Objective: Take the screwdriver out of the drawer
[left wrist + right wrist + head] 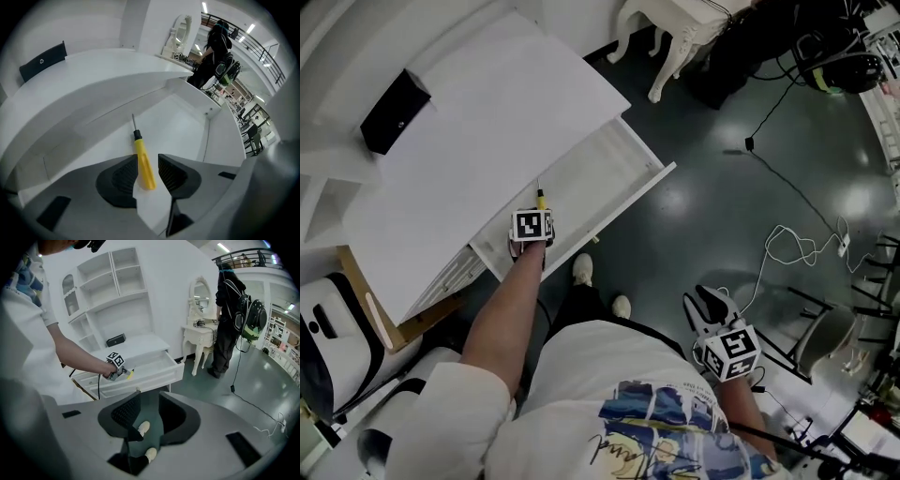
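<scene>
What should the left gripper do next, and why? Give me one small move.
Probably close the left gripper on the screwdriver. Its fingers stand open with the yellow handle lying between them on the floor of the open drawer, not yet pressed, so a squeeze should secure it before lifting. The right gripper hangs open and empty, away from the drawer.

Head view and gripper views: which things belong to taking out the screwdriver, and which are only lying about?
Job in hand: screwdriver; open drawer; left gripper, jaws open around the screwdriver.

Lying about: black box on the desk top; dressing table by the wall.
</scene>
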The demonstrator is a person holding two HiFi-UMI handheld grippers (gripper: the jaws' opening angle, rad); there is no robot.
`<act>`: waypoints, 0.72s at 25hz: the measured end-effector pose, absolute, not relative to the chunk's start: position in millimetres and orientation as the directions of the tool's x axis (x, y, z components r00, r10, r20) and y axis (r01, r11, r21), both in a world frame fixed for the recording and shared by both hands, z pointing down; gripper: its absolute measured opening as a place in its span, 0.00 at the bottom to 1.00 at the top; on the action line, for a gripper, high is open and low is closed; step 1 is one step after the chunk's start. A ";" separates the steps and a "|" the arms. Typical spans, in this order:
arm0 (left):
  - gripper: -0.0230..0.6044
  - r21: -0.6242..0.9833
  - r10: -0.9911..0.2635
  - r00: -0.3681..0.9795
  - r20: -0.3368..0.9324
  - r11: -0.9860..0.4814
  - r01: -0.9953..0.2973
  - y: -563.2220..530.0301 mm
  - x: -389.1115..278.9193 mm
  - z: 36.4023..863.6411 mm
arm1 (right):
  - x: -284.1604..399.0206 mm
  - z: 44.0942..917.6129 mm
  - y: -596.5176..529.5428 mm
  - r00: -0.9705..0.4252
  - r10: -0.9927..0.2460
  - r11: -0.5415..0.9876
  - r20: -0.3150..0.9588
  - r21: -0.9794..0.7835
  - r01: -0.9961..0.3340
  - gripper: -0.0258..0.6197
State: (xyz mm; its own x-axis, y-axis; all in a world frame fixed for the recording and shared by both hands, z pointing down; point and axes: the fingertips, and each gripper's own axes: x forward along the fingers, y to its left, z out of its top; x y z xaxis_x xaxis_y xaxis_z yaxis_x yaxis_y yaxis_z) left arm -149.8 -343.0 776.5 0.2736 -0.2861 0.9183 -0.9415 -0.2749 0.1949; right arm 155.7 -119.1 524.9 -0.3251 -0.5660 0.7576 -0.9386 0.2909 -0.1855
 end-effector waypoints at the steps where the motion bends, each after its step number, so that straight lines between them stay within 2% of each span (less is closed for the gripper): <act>1: 0.26 0.190 -0.282 0.267 0.921 -0.273 -0.943 -345.2 -151.1 780.0 | 154.9 526.1 -120.8 -0.324 -0.563 0.286 0.760 -0.188 -0.940 0.26; 11: 0.26 0.179 -0.225 0.244 0.943 -0.273 -0.945 -346.3 -151.8 802.8 | 150.9 530.3 -121.9 -0.307 -0.551 0.236 0.776 -0.209 -0.949 0.25; 18: 0.18 0.169 -0.207 0.229 0.951 -0.270 -0.948 -344.1 -154.3 808.4 | 155.3 529.4 -116.1 -0.295 -0.558 0.216 0.776 -0.207 -0.954 0.24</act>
State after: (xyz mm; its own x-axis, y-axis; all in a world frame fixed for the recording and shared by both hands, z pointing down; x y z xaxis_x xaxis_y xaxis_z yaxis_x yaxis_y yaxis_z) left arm -154.3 -344.1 808.4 0.2286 -0.2071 0.9512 -0.9480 -0.2698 0.1690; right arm 155.3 -116.1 529.4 -0.2945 -0.5576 0.7761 -0.9542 0.2159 -0.2070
